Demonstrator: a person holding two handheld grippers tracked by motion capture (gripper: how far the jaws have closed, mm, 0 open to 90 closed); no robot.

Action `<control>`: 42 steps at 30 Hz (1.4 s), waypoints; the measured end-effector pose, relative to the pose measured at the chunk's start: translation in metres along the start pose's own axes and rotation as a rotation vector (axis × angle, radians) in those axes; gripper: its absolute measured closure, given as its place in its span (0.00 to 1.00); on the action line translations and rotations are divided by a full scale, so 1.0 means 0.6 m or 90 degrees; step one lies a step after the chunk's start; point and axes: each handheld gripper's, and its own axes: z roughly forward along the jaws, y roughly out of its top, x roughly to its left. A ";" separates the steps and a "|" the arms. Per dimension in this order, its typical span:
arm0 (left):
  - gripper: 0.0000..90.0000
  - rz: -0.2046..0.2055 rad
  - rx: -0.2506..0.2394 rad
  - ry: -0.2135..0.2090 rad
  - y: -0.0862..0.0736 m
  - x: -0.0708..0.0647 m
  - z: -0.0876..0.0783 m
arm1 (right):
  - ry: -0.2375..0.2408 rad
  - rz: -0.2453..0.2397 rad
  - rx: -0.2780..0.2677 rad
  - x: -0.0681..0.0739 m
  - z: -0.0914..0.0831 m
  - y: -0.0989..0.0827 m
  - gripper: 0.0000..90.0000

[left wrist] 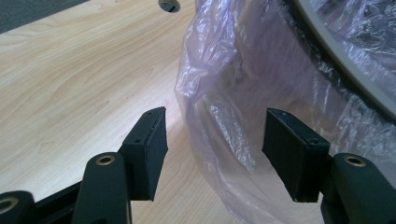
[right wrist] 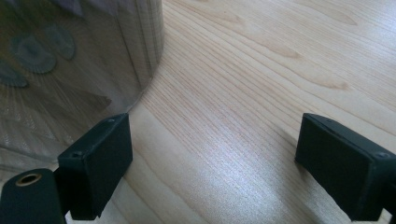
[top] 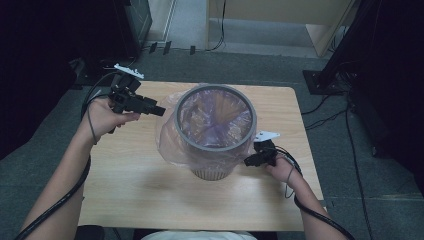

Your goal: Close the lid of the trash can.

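A wastebasket (top: 215, 131) stands upright near the middle of a light wooden table (top: 125, 185), lined with a thin translucent plastic bag (top: 167, 135) whose top is folded out over the grey rim (top: 216, 146) and hangs loose down the outside wall.

Edges and free room: bare tabletop lies open in front of the basket and to both sides of it; the far table edge runs close behind the basket. A round cable hole (left wrist: 169, 4) sits in the wood near that far edge.

Left gripper (top: 152, 109): held above the table at the basket's left, pointing toward the bag's overhang. In the left gripper view its jaws stand wide apart, with a fold of the hanging bag (left wrist: 224, 121) in the gap between them; the pads are not pressed on it.

Right gripper (top: 251, 161): low beside the basket's right flank. In the right gripper view its jaws stand wide with only wood grain between them; one jaw lies just beside the basket's lower wall (right wrist: 70, 70).

Surroundings: grey floor (top: 280, 67) with cables (top: 325, 112) and dark equipment around the table.

Contents: the bag lining shows nothing inside it.
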 end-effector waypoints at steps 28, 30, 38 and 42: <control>0.44 -0.027 0.010 0.004 -0.054 0.024 0.040 | -0.001 0.000 0.000 0.000 0.000 0.000 0.12; 0.44 -0.028 0.008 0.003 -0.059 0.026 0.043 | 0.000 0.000 0.000 0.000 0.000 0.000 0.12; 0.45 -0.046 0.000 -0.004 -0.078 0.037 0.057 | 0.000 0.000 0.000 0.000 0.000 0.000 0.12; 0.45 -0.045 0.000 0.003 -0.085 0.038 0.061 | -0.001 -0.002 -0.001 0.000 0.000 0.000 0.12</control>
